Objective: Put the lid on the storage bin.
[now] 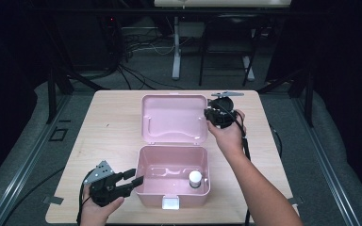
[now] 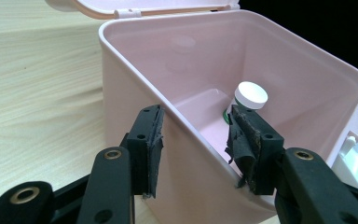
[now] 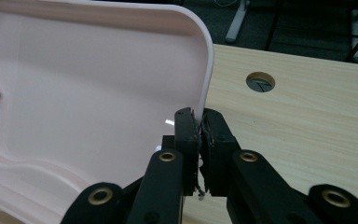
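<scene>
Nearest the camera, the left hand-held gripper [image 1: 132,181] is held with its jaws spread wide, one outside and one inside the left wall of the pink box [image 1: 143,186], straddling the wall but not yet closed on it (apparently placed so to steady the box). Inside the box, near its right front corner, a small white-capped bottle [image 1: 195,178] is seen standing upright; a white latch [image 1: 171,203] sits on the front wall. Beyond, the open lid [image 1: 173,117] is tilted back, and its right edge is pinched by the right hand-held gripper [image 3: 200,128], whose jaws are nearly closed on the rim, probably to swing it. Nothing on the bench [image 1: 108,122] is judged to block the lid's path.
</scene>
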Demonstrator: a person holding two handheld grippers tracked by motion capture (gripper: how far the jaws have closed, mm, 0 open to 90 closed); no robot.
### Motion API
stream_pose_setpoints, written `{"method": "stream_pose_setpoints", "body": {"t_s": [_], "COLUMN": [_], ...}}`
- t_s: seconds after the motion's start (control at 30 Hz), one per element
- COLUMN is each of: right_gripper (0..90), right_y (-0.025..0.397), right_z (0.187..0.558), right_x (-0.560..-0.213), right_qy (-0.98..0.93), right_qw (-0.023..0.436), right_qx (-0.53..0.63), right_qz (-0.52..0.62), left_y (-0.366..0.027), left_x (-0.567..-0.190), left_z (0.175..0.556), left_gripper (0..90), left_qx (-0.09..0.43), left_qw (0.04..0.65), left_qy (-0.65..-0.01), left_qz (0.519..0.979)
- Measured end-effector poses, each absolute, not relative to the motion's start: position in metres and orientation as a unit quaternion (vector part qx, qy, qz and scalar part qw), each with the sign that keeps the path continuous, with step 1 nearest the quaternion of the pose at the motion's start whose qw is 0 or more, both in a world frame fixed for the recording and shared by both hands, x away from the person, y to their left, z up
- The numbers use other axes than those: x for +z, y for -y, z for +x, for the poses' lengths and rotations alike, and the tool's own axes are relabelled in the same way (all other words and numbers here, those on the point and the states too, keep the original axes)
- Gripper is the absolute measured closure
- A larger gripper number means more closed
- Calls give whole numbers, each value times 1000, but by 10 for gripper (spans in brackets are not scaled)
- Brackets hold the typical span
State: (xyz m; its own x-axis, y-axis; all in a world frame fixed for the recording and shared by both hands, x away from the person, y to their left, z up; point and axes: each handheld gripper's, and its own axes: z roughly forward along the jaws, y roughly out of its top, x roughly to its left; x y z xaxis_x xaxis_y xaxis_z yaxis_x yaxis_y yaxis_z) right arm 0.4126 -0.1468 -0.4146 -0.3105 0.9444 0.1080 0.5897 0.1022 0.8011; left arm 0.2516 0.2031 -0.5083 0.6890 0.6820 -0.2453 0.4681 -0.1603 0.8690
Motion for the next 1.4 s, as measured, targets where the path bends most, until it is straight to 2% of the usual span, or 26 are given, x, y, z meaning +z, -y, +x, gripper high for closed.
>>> {"method": "stream_pose_setpoints", "body": {"t_s": [1.23,1.4], "right_gripper": [870,866], "right_y": [151,149], "right_z": [343,330], "right_x": [-394,-395], "right_qy": [-708,-712], "right_qw": [282,306], "right_qx": [445,442], "right_qz": [470,452], "left_y": [-202,-202], "left_x": [-509,-508], "left_z": [251,252], "left_gripper": [540,537], "left_qx": [102,104], "left_qw": [525,522], "left_qy": [-389,-388], "left_qz": [750,752]}}
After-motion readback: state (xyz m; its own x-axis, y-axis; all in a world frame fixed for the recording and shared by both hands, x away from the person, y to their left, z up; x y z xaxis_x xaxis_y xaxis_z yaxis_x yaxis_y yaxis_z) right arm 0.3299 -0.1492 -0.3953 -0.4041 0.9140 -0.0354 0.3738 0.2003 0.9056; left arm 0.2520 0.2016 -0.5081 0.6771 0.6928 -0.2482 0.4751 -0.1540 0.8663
